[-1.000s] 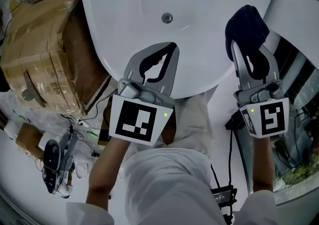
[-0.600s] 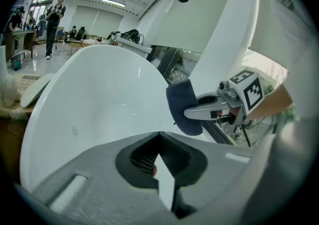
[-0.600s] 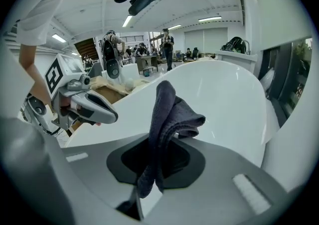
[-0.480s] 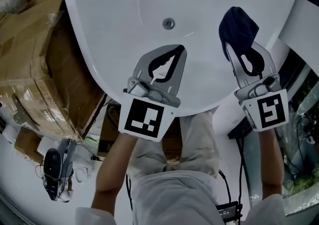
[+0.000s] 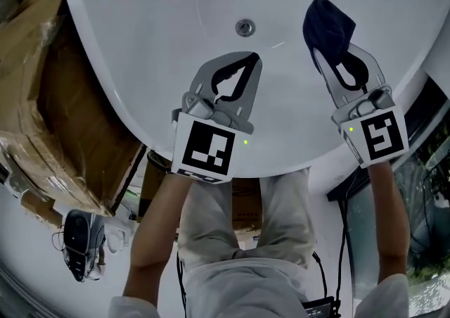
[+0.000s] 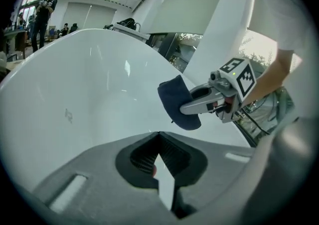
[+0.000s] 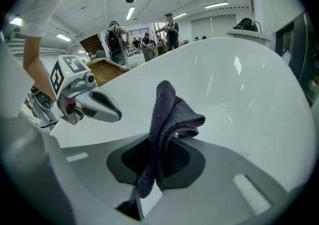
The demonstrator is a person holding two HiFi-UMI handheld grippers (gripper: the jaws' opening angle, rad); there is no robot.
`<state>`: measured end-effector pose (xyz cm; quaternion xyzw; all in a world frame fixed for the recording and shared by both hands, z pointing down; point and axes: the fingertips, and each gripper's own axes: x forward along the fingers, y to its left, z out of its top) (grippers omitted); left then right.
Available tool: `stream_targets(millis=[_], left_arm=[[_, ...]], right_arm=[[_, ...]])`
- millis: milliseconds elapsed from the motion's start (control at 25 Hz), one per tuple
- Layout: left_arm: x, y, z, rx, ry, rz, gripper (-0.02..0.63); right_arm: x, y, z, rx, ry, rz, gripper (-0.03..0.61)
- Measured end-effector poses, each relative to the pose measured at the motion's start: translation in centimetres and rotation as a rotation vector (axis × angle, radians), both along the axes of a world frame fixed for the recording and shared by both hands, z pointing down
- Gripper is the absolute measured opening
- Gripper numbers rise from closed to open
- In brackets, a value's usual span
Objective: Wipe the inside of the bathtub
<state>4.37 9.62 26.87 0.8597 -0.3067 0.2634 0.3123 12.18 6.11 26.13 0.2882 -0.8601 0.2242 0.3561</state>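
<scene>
left hand-held gripper (image 6: 159,135): jaws together, empty | dark cloth (image 6: 174,100) over bathtub (image 6: 84,89)

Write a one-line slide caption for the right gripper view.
Right gripper clamps a dark bunched cloth over the white bathtub, the left gripper shut and empty beside it.

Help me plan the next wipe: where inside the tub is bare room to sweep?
The bathtub floor left of the drain, up to the side wall, is bare, as is the stretch beyond the drain. It is tighter near the rim, between the shut left gripper and the right gripper clamping the cloth.
</scene>
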Motion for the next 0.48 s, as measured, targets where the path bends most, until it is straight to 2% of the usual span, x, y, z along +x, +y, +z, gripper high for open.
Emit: stream_targets(millis=[280,360,480], left_arm=[[1.0,0.5,5.1,-0.031,-0.01,0.087,-0.001],[1.7,0.9,6.2,-0.038,-0.007,0.118,-0.001],[2.7,1.8,7.9,-0.046,-0.01,0.196,0.0]], right_arm=[[0.2,-0.1,6.7,-0.108,0.005,0.005,0.057],[0.1,0.0,8.2,-0.115,0.02,-0.03,0.057],[-0.5,-0.4,9.9,-0.073,0.041,-0.115,0.057]])
